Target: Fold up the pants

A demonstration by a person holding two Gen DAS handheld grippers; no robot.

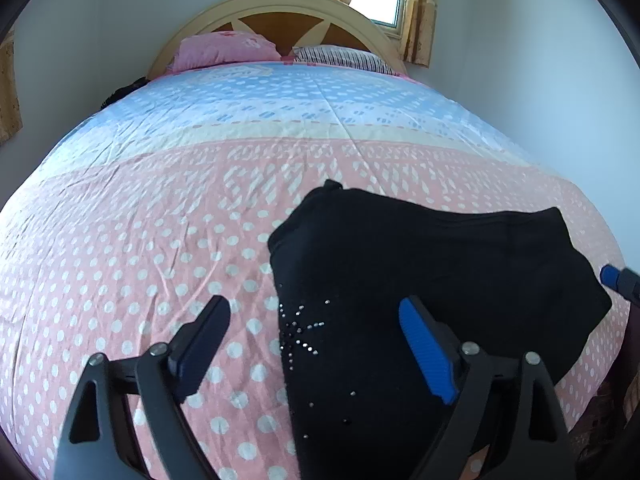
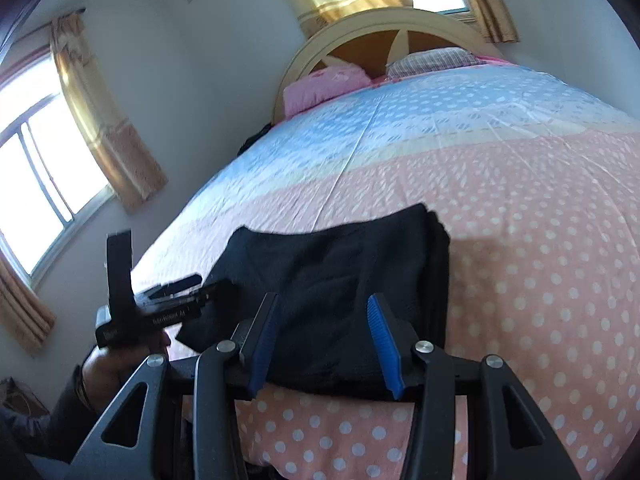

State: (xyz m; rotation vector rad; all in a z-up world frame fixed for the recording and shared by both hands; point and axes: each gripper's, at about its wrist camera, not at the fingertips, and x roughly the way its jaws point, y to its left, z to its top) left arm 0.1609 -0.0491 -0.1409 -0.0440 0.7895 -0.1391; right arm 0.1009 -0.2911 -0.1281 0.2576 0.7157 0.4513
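Observation:
Black pants [image 1: 420, 264] lie folded into a compact bundle on the bedspread, a rhinestone star near their left edge. My left gripper [image 1: 314, 306] hovers open over that edge, one finger above the bedspread, the other above the cloth, gripping nothing. One blue fingertip [image 1: 610, 276] of the right gripper shows at the pants' right side. In the right wrist view the pants [image 2: 340, 264] lie just ahead, and my right gripper [image 2: 324, 300] stands open above their near edge, pads clear of the cloth. A hand [image 2: 116, 364] holds the left gripper [image 2: 200, 286] at the bundle's left end.
The pink and blue polka-dot bedspread [image 1: 160, 240] covers the whole bed. A pink pillow [image 1: 224, 50] and a striped pillow [image 1: 340, 56] lie against the arched headboard [image 1: 280, 12]. Curtained windows [image 2: 36, 168] stand behind and left. The bed's near edge [image 2: 320, 460] is below my right gripper.

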